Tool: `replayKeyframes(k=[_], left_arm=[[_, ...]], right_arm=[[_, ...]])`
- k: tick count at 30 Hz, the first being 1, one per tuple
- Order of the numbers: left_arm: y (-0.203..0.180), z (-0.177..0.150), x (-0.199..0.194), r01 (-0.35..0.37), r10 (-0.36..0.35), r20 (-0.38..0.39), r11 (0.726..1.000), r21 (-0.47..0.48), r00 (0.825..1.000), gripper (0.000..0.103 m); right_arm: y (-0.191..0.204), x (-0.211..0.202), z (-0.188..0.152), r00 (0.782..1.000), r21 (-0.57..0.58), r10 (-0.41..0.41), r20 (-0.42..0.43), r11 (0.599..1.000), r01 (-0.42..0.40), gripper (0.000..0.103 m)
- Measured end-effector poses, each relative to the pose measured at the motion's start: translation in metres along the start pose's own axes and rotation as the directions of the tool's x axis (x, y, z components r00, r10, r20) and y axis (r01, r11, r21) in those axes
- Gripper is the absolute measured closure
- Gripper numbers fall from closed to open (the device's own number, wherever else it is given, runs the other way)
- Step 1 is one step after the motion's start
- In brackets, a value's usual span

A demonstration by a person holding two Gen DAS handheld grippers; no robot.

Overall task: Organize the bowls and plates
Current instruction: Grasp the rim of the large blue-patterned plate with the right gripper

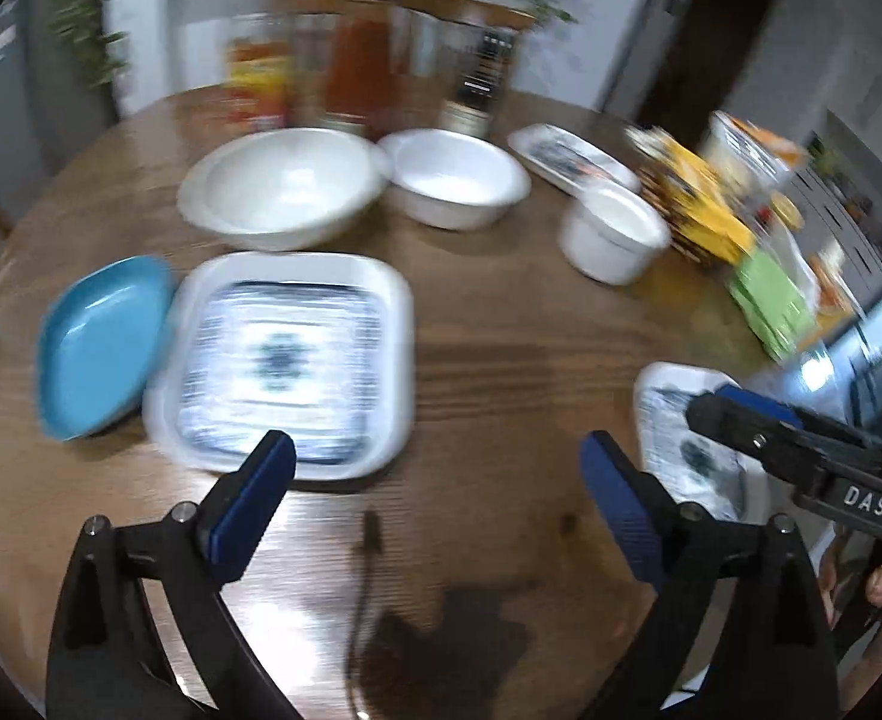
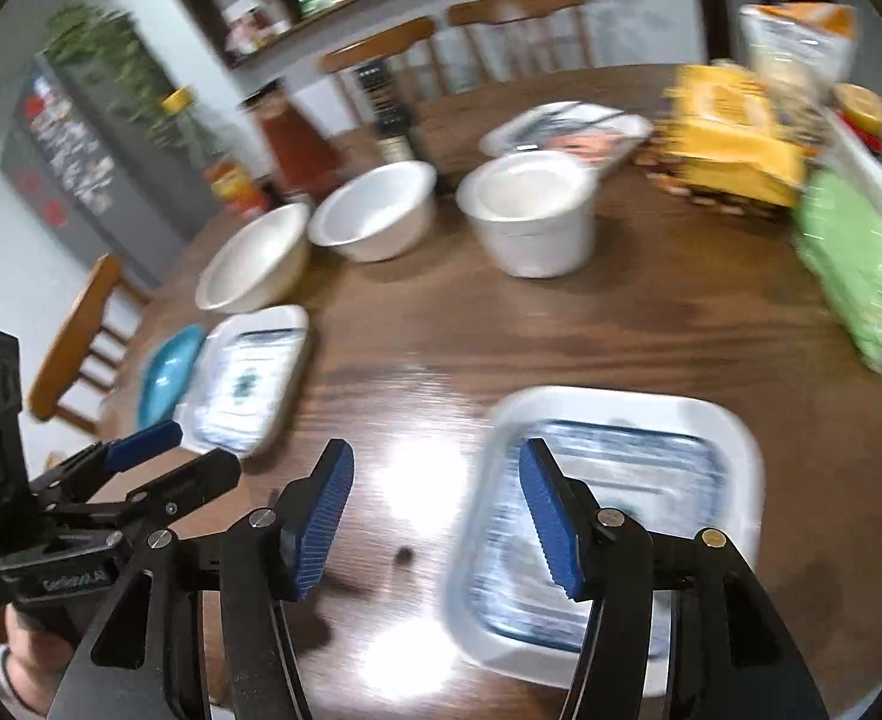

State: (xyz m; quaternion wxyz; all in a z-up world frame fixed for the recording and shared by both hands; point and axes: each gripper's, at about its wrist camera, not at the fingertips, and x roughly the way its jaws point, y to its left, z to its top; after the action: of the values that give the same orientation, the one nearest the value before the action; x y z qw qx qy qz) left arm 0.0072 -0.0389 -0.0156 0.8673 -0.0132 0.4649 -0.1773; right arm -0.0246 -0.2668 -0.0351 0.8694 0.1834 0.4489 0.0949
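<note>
Plates look glazed, slick, breakable; both grippers, left (image 1: 438, 462) and right (image 2: 435, 516), have fingers released, so I'd pinch the square plate (image 2: 711, 420) at its rim

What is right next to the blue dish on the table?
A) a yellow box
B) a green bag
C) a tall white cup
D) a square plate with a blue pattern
D: the blue dish lies against the edge of the square plate with a blue pattern; the bags and boxes sit on the far side of the table.
</note>
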Motion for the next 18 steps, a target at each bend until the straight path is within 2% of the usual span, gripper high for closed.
replayKeyframes(k=[3, 8, 13, 18], left_arm=[[0.044, -0.003, -0.012, -0.055, 0.057, 0.013, 0.993, -0.106, 0.998, 0.007], [0.102, -0.015, -0.017, -0.110, 0.110, -0.015, 0.963, -0.248, 0.994, 0.007], [0.127, -0.020, 0.000, -0.123, 0.108, -0.065, 0.947, -0.296, 0.992, 0.008], [0.133, -0.013, 0.018, -0.118, 0.097, -0.087, 0.954, -0.277, 0.991, 0.012]], right_arm=[[0.023, 0.018, 0.004, 0.998, -0.035, 0.057, -0.039, 0.998, -0.059, 0.045], [0.054, 0.051, 0.007, 0.986, -0.078, 0.114, -0.124, 0.989, -0.124, 0.045], [0.077, 0.079, 0.013, 0.978, -0.116, 0.115, -0.175, 0.984, -0.137, 0.045], [0.088, 0.105, 0.020, 0.976, -0.124, 0.080, -0.203, 0.987, -0.107, 0.045]])
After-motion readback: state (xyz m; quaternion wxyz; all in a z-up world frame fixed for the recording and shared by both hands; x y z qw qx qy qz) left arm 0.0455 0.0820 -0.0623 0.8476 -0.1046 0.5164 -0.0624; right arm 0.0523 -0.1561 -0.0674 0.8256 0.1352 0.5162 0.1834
